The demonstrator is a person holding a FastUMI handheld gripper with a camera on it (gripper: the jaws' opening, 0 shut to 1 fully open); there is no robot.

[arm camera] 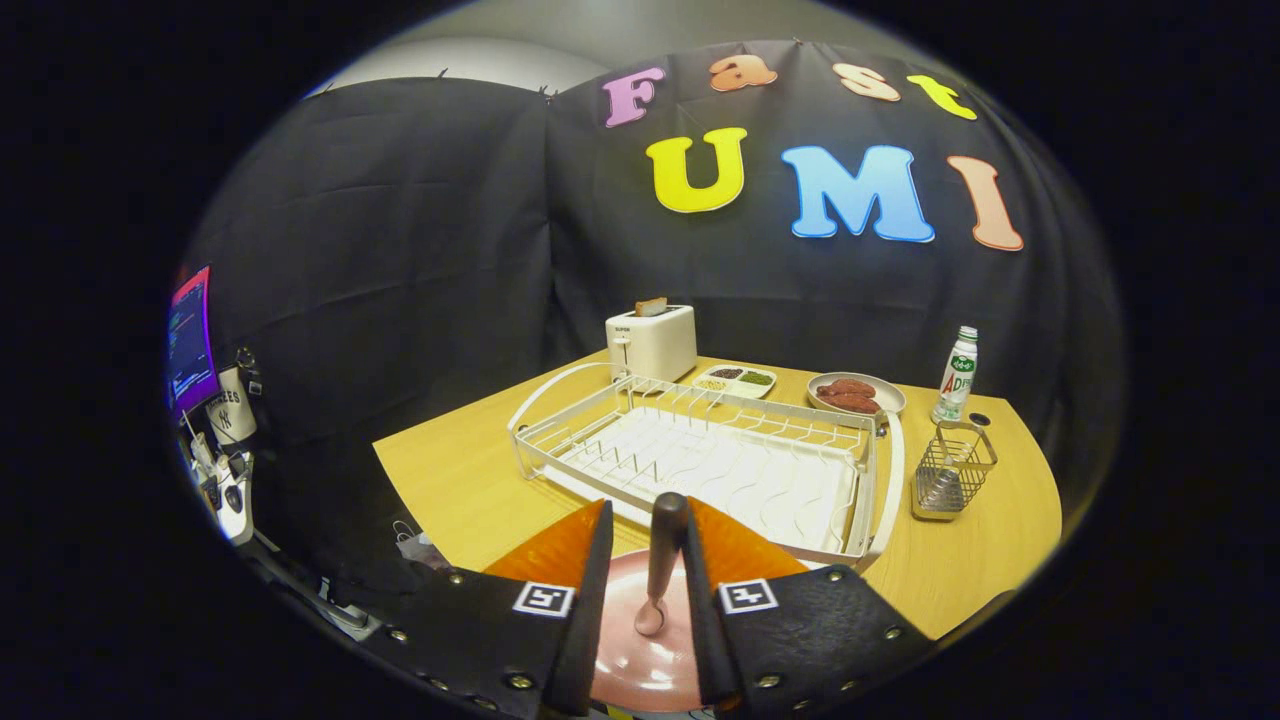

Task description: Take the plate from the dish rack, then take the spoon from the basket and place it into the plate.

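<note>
Now your gripper [650,590] has its jaws clamped on the spoon [662,560], a slim, stiff, light thing with a dark rounded handle, its small bowl hanging over the glossy pink plate [640,670] at the tabletop's [450,490] near edge. Grip the handle mid-length; smooth, it may slip.

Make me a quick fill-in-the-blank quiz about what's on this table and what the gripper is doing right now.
1. The gripper is shut on the ____, its bowl end hanging down.
2. Right below the spoon sits a pink ____.
3. The dish rack holds ____ dishes.
4. The wire basket stands beside the rack, with a ____ just behind it.

Missing words: spoon; plate; no; bottle
</note>
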